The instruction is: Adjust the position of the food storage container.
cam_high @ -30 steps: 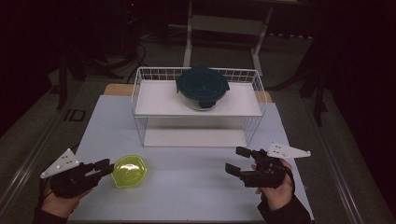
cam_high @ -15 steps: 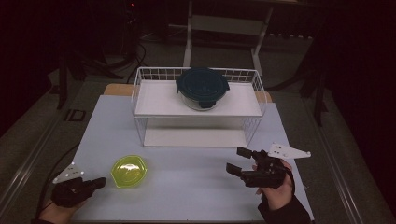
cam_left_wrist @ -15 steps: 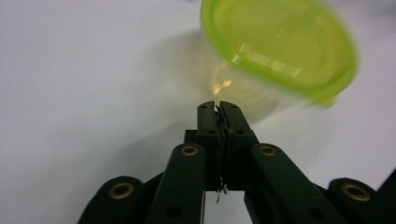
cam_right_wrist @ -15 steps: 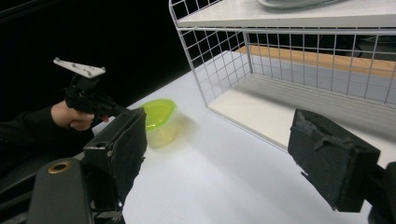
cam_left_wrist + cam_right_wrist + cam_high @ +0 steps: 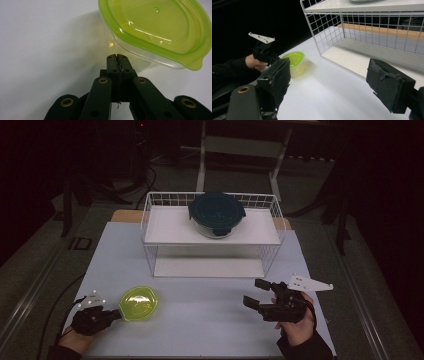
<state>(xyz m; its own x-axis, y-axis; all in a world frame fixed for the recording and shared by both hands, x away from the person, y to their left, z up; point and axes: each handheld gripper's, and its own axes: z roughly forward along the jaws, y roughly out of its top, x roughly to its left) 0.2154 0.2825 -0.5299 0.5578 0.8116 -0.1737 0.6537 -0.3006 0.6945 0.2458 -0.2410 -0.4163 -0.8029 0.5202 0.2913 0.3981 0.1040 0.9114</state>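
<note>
Room: dark all round us, with a pale bench [image 5: 210,310] lit in the middle.
High view, rack: we see a white wire rack [image 5: 212,227] at the far side, a dark-lidded container [image 5: 216,213] on its upper shelf.
High view, change: our left gripper [image 5: 112,314] has come down from where it hung a second ago and sits low at the near left corner, tip just beside the green-lidded tub [image 5: 138,303]. The tub stands where it did, on the bench and well apart from the rack.
High view, right gripper [image 5: 256,295]: we hold it where it was, jaws apart, nothing between them.
Left gripper view: jaws have just closed and now meet flat together, empty; the tub [image 5: 155,32] lies just beyond their tips, whether touching we cannot tell.
Right gripper view: wide-open pads [image 5: 277,77], the rack [image 5: 362,27] ahead, the tub [image 5: 295,62] off left by the other hand [image 5: 253,62].
Meaning: we judge the tub is not gripped; shut jaws suit a nudge, not a lift.
</note>
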